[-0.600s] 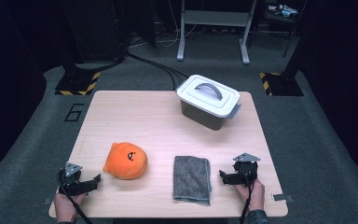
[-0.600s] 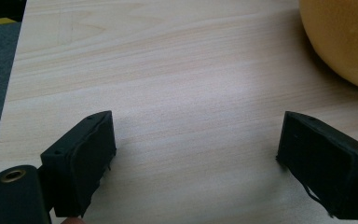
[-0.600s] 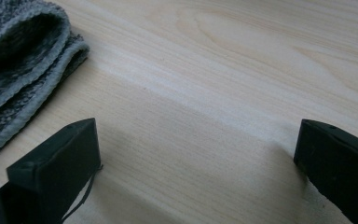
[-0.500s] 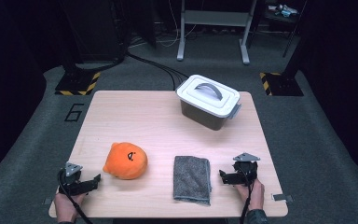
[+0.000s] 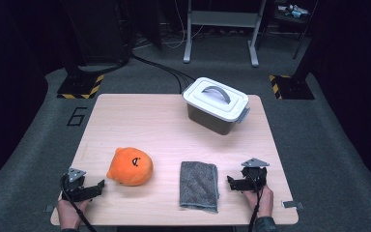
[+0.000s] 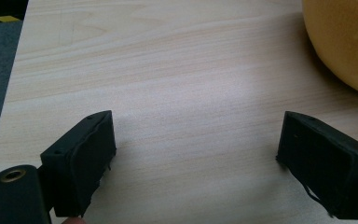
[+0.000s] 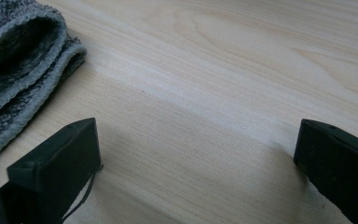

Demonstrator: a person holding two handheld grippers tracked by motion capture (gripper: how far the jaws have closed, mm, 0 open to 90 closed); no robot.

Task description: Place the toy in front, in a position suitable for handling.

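An orange plush toy (image 5: 131,166) with a small black face lies on the wooden table (image 5: 149,121), front left. Just left of it my left gripper (image 5: 98,186) rests low on the table, jaws wide open and empty; in the left gripper view (image 6: 196,161) the plush (image 6: 345,42) bulges in at the upper right. A folded grey towel (image 5: 199,185) lies at the front centre. My right gripper (image 5: 232,182) sits to its right, open with bare wood between the jaws; in the right gripper view (image 7: 196,168) the towel's edge (image 7: 18,70) shows at upper left.
A grey bin with a white handled lid (image 5: 216,104) stands at the table's back right. Around the table runs dark floor with cables, a stand's legs (image 5: 221,34) behind, and yellow-black striped feet (image 5: 79,89) at both sides.
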